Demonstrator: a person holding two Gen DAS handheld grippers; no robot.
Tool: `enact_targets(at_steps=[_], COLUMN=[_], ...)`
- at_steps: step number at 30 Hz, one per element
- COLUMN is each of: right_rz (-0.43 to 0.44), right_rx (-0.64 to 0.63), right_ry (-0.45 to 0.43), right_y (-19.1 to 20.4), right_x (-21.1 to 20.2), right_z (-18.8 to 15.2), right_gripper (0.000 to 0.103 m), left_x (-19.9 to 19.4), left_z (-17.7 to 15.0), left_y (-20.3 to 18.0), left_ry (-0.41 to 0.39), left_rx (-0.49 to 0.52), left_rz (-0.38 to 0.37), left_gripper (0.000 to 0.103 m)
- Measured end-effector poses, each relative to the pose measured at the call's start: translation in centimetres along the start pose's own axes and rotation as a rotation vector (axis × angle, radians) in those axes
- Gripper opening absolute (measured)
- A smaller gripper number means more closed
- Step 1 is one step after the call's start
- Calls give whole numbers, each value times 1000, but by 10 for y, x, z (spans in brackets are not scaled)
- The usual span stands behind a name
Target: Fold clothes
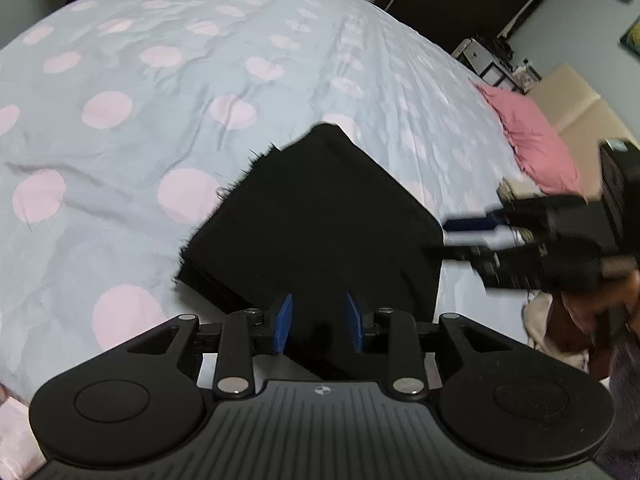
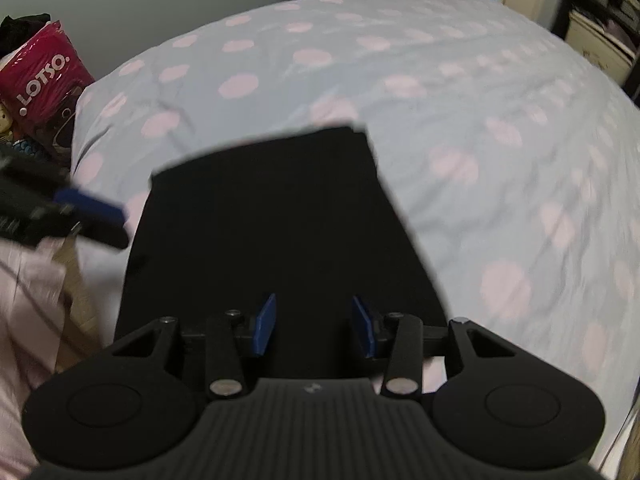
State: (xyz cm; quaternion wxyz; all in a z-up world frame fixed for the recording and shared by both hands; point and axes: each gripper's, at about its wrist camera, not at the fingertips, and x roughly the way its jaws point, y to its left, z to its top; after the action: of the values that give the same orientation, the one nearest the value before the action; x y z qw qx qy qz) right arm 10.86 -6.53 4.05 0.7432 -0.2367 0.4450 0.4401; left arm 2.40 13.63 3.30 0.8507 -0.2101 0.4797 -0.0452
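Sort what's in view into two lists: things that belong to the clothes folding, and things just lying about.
Part of the job:
black garment, folded flat on the bed
left gripper, open
right gripper, open
bedsheet, the work surface

Lying about:
pink pillow
red bag
shelves

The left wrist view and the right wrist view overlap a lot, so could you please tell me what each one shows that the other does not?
Only the left wrist view shows the pink pillow and the garment's frayed edge. Only the right wrist view shows the red LOTSO bag beside the bed. Both show the folded black garment on the dotted bedsheet, with the left hand-held gripper and right hand-held gripper open.
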Motion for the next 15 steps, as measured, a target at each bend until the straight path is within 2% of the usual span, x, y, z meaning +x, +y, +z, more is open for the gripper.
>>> enact_targets(at_steps=[3, 6, 10, 13, 15], right_rz=[44, 76, 91, 100, 100], right_rx=[26, 39, 27, 11, 7], right_ry=[22, 45, 56, 56, 58], right_y=[7, 13, 17, 21, 22], right_x=[6, 18, 34, 37, 35], right_z=[-23, -34, -41, -44, -44], right_gripper=[46, 46, 48, 58, 59], left_x=[14, 29, 49, 52, 43], left_z=[-4, -7, -11, -16, -19], left_y=[-9, -9, 9, 17, 14], left_ry=[35, 64, 112, 107, 84], left_rx=[13, 19, -60, -100, -111], left_rz=[15, 64, 62, 51, 54], left_gripper=[27, 27, 27, 27, 27])
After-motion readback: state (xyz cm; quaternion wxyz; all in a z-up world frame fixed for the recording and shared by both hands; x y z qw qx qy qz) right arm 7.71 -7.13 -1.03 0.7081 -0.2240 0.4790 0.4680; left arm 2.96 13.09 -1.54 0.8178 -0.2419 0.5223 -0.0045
